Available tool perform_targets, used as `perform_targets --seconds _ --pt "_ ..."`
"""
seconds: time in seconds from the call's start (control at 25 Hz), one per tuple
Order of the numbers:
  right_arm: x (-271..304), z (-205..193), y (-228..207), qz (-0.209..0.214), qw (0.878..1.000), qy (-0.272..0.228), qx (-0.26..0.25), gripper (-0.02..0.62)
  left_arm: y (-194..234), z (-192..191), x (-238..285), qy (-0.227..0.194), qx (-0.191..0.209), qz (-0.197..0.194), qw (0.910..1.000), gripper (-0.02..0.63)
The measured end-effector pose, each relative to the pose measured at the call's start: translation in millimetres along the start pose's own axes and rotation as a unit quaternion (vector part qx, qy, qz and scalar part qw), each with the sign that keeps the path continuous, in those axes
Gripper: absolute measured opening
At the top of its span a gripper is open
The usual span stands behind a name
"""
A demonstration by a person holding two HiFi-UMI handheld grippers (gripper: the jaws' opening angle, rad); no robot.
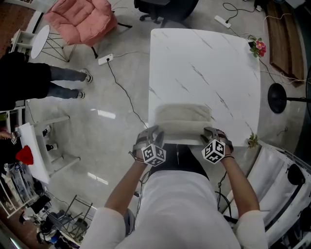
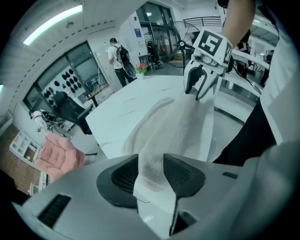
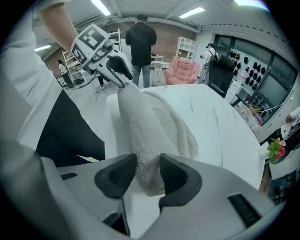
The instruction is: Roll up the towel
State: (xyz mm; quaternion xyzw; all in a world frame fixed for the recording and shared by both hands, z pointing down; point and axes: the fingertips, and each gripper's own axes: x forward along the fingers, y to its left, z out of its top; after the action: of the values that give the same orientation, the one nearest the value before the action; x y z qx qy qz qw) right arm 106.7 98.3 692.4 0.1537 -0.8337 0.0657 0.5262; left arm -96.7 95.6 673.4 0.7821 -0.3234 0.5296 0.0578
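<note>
- Lower centre-left of the head view: the left gripper is clamped on the near-left corner of the towel. Its own view shows the cloth pinched between both pads.
- Centre: the beige towel lies at the near edge of the white marble table, with its near edge lifted between the grippers.
- Lower centre-right: the right gripper grasps a thick fold at the near-right corner.

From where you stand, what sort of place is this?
Likely an open-plan office or lab: strip lights overhead, a glass-walled room, a desk chair, and a power strip on the polished floor.
</note>
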Motion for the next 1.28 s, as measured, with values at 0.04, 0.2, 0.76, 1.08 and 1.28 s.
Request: perform_targets --seconds 0.04,0.2,0.76,1.08,1.28 --pt "2.0 -1.7 0.9 0.002 1.000 0.002 -0.001 0.178 -3.9 1.0 -1.3 -0.005 0.000 -0.003 1.0000 0.186" --pt "10.9 -7.1 5.2 0.005 1.000 0.011 -0.012 0.189 -32.1 -8.0 8.9 0.006 0.025 -0.049 0.9985 0.225" --pt "16.4 -18.5 26.8 0.038 0.997 0.045 -0.042 0.067 -52.4 -25.5 20.8 0.056 0.071 -0.093 0.9915 0.118" --pt "0.9 -22.8 44.3 0.109 0.992 0.066 -0.002 0.097 -80.1 -36.3 -1.7 0.073 0.022 -0.199 0.9770 0.131" --pt "2.9 -11.3 7.4 0.066 0.996 0.058 0.014 0.203 -51.7 -30.3 8.2 0.083 0.016 -0.190 0.9781 0.190"
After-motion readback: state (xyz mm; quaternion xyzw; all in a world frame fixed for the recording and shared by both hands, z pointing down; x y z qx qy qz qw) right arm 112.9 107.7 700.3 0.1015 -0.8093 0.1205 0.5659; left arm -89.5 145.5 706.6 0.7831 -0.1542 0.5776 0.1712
